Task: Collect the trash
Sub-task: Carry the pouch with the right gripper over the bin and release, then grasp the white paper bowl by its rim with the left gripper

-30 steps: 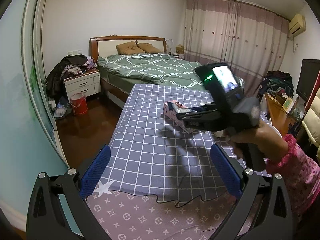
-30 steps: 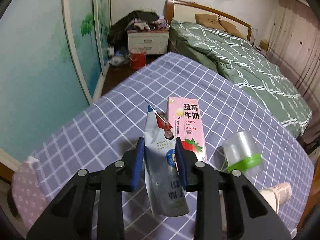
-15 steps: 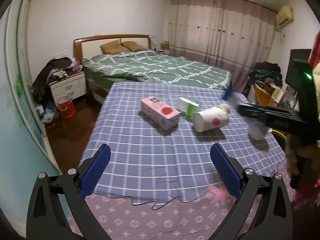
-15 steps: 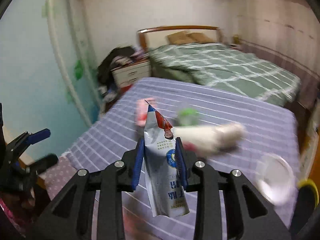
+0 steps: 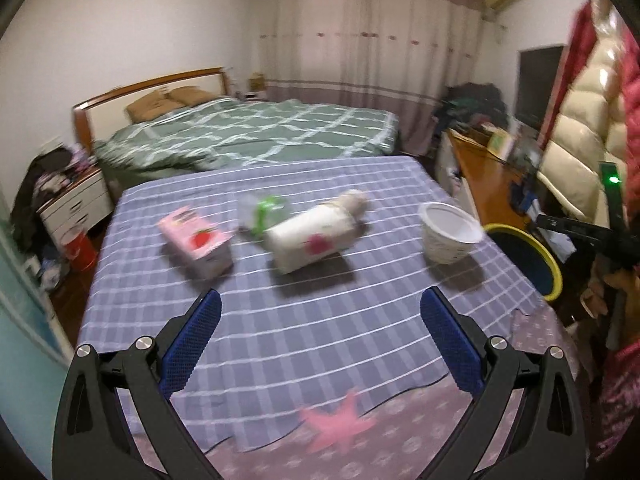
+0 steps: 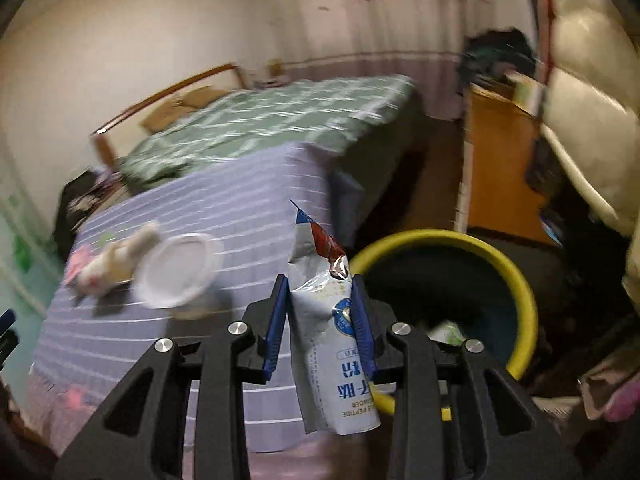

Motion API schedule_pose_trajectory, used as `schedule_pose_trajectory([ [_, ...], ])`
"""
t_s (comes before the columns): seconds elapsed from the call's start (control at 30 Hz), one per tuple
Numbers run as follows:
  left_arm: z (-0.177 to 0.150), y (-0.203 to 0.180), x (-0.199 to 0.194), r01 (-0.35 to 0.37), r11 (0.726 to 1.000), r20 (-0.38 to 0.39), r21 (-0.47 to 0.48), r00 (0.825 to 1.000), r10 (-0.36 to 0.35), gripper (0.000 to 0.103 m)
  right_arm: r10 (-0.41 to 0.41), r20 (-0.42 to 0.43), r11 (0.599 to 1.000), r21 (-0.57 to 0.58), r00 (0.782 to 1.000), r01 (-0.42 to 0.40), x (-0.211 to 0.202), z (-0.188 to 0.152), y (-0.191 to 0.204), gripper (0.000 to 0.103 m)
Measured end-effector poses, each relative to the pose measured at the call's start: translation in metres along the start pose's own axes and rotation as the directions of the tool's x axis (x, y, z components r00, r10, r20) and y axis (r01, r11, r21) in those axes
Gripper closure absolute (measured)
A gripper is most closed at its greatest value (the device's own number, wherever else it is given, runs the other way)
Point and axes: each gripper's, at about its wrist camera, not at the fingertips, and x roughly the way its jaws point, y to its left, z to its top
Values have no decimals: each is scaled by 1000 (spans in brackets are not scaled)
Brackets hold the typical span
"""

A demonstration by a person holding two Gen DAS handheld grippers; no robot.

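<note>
My right gripper [image 6: 320, 300] is shut on a silver-blue foil pouch [image 6: 334, 344], held upright just left of a yellow-rimmed bin [image 6: 520, 292] on the floor beside the table. My left gripper [image 5: 320, 320] hangs open over the near part of the checked tablecloth [image 5: 280, 340], nothing between its blue pads. On the cloth lie a pink strawberry milk carton [image 5: 196, 242], a clear cup with a green band [image 5: 264, 210], a white bottle [image 5: 316, 234] on its side and a white paper cup [image 5: 450, 234]. The same bin [image 5: 538, 268] shows past the table's right edge.
A green-quilted bed [image 5: 248, 136] stands behind the table, a nightstand [image 5: 72, 204] and red bucket [image 5: 80, 250] to its left. A wooden desk [image 5: 484, 172] and cream padded jacket [image 5: 580, 132] crowd the right. A hand [image 5: 612, 284] carries the other gripper at far right.
The right gripper has swung the pouch away from the table's middle and rightward to the yellow bin. The left gripper has panned right, bringing the paper cup and bin into its view.
</note>
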Motion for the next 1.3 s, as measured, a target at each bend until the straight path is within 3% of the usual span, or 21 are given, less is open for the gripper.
schedule_pose_trajectory([
  [0.23, 18, -51, 42, 116, 990, -54, 78, 992, -112, 5, -111, -39, 992, 61, 993, 113, 31, -2, -54, 70],
  [0.27, 20, -60, 48, 135, 986, -59, 102, 990, -129, 5, -125, -40, 990, 63, 991, 127, 33, -3, -58, 60],
  [0.33, 23, -75, 58, 157, 977, -69, 141, 986, -149, 5, -152, -34, 985, 74, 988, 154, 35, -4, -64, 52],
  [0.63, 32, -121, 116, 246, 941, -182, 234, 962, -206, 5, -141, -21, 986, 86, 990, 142, 36, -3, -68, 51],
  [0.9, 41, -134, 169, 234, 949, -267, 212, 948, -174, 5, -103, -18, 989, 101, 995, 104, 35, -6, -67, 51],
  [1.3, 51, -162, 199, 200, 942, -253, 268, 959, -131, 5, -73, -31, 990, 119, 997, 77, 41, -10, -68, 51],
])
